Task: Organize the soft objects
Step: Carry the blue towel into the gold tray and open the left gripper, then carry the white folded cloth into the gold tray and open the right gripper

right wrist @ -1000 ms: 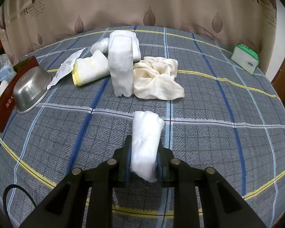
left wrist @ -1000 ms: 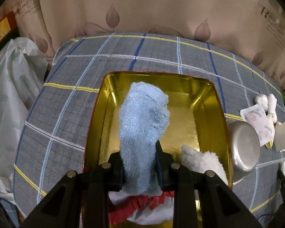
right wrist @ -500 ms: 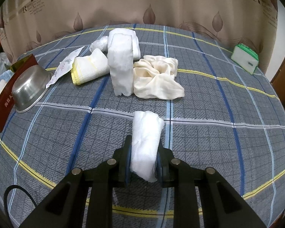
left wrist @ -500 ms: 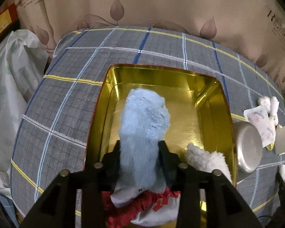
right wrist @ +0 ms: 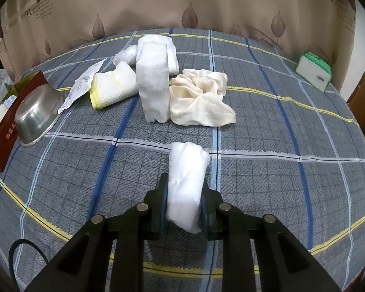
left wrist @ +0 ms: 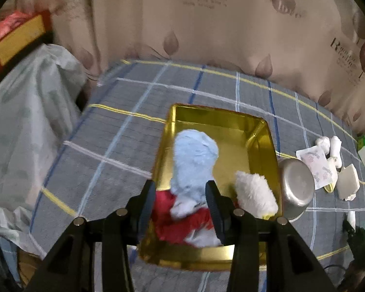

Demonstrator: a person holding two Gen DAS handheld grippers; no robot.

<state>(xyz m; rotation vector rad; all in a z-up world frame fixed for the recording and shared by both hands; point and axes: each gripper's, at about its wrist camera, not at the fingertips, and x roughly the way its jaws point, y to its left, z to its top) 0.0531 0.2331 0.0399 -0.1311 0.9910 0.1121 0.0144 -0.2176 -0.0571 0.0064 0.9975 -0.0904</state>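
Note:
A gold tray [left wrist: 233, 141] sits on the checked cloth. In it lie a light blue fluffy cloth [left wrist: 194, 155], a white fluffy cloth [left wrist: 254, 192] and a red and white cloth [left wrist: 172, 223]. My left gripper [left wrist: 180, 189] hovers above the tray's near end. Its jaws are opening, and the blue cloth shows between them with the pads clear of it. In the right wrist view my right gripper [right wrist: 185, 185] is shut on a white rolled cloth [right wrist: 186, 170] just above the table.
Beyond the right gripper lie a tall folded white towel [right wrist: 154, 85], a cream cloth [right wrist: 199, 99], a yellow-edged cloth [right wrist: 114, 85] and a paper packet [right wrist: 82, 85]. A steel bowl [right wrist: 36, 114] leans on the tray's red side. A green and white box [right wrist: 314, 74] sits far right.
My left gripper has let go of the blue cloth, spread its jaws and drawn back and up from the tray. The cloth now lies in the tray. The right gripper has not moved.

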